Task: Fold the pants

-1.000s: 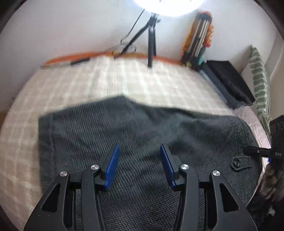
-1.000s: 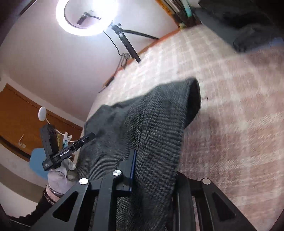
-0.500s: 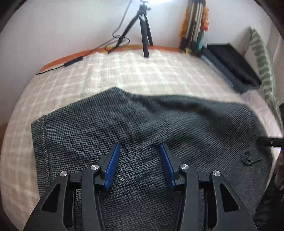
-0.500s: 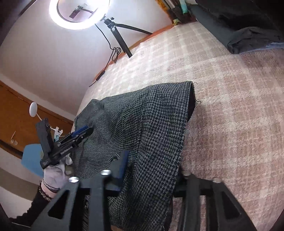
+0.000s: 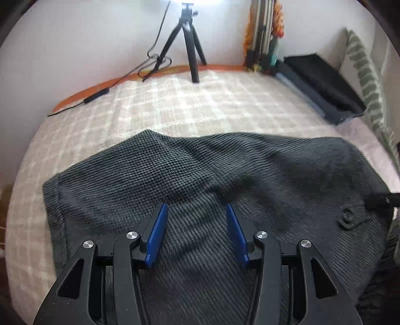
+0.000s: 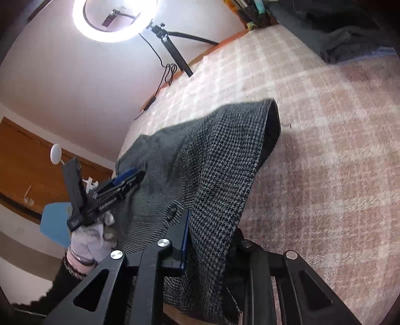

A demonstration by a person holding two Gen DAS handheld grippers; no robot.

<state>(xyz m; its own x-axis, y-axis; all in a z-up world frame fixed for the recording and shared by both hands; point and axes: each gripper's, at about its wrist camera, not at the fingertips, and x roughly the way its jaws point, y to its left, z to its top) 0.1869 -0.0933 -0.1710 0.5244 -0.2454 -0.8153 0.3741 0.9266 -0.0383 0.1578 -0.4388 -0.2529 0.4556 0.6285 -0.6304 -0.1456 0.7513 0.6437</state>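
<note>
Two grippers: right gripper clamped the houndstooth pants (just reclosing); left gripper gaped empty above them, so one-sided pulling risked skewing the fold.

Black hand-held gripper, blue pads, silver screws.

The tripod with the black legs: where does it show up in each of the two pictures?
Left wrist view: the tripod stands top centre, on the far edge of the checked blanket.
Right wrist view: it leans across the top, left of centre, under the ring light.
Shared landmark: the grey pants spread on the blanket.
</note>
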